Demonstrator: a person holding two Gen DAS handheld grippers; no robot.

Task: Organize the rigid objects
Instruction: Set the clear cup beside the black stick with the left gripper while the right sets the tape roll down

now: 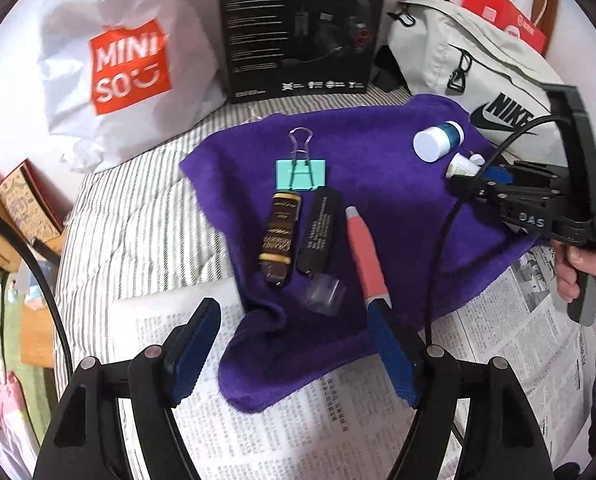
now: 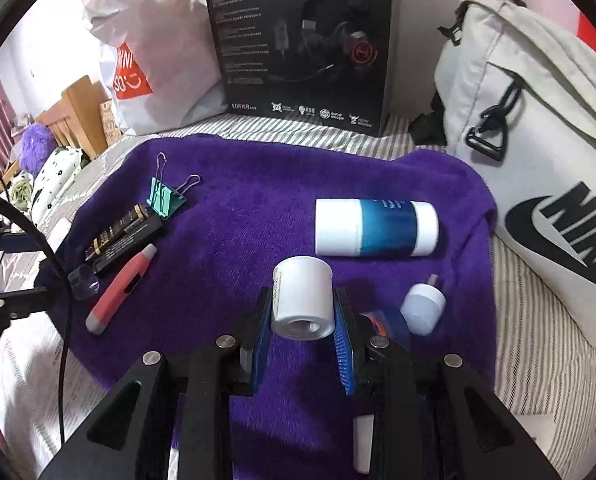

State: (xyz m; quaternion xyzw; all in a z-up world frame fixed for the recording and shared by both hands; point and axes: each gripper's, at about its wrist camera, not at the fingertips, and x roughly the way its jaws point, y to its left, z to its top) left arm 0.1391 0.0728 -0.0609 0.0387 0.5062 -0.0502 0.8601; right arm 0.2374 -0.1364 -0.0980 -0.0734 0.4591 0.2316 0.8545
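A purple towel point(image 1: 377, 148) point(image 2: 258, 208) carries the objects. My right gripper point(image 2: 301, 300) is shut on a small white bottle point(image 2: 302, 304), held over the towel; it also shows in the left wrist view point(image 1: 463, 168). A blue-and-white bottle point(image 2: 375, 227) point(image 1: 437, 140) lies beyond it, a small white cap piece point(image 2: 421, 308) to its right. My left gripper point(image 1: 298, 320) is open and empty near the towel's front edge. Ahead of it lie a teal binder clip point(image 1: 300, 174) point(image 2: 164, 196), a brown-gold tube point(image 1: 278, 236), a black tube point(image 1: 319, 232), a pink cutter point(image 1: 365, 256) point(image 2: 118, 288) and a clear cap point(image 1: 321, 292).
A black headset box point(image 1: 301, 28) point(image 2: 301, 48), a white Miniso bag point(image 1: 118, 60) and a grey Nike bag point(image 2: 537, 160) point(image 1: 477, 76) stand behind the towel. Newspaper point(image 1: 298, 420) covers the striped bed in front. A black cable point(image 1: 437, 248) crosses the towel's right side.
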